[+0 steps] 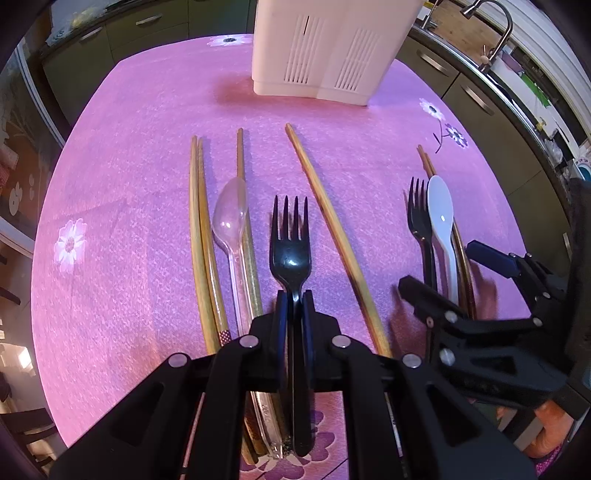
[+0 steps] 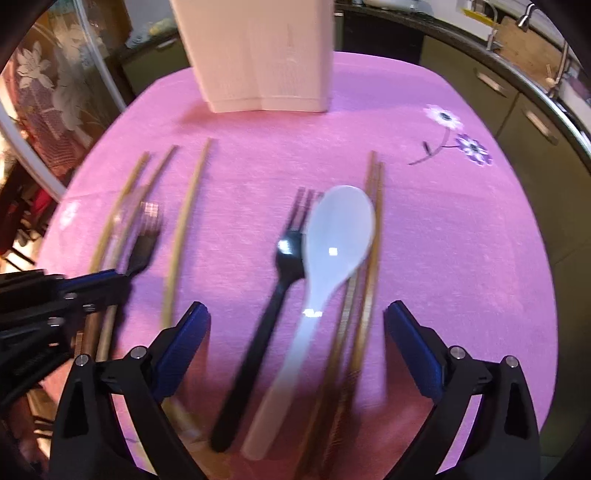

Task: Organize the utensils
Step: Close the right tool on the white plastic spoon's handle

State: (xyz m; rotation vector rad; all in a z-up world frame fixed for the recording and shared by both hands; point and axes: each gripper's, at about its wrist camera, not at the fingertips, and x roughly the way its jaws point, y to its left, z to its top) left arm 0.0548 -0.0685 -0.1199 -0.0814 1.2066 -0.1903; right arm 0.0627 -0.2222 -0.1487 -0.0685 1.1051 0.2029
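My left gripper (image 1: 293, 301) is shut on a black plastic fork (image 1: 291, 240), its tines pointing away over the pink tablecloth. Left of it lie a clear plastic spoon (image 1: 231, 218) and several wooden chopsticks (image 1: 201, 236); one chopstick (image 1: 332, 236) lies to its right. My right gripper (image 2: 295, 321) is open above a second black fork (image 2: 275, 302), a white spoon (image 2: 332, 236) and a chopstick pair (image 2: 371, 251). It also shows in the left wrist view (image 1: 436, 266). A white utensil holder (image 1: 325, 48) stands at the far side.
The pink flowered tablecloth (image 1: 129, 155) covers the table. Kitchen cabinets and a sink with a tap (image 1: 495, 33) run along the right. A glass door with a flower pattern (image 2: 48, 85) is at the left.
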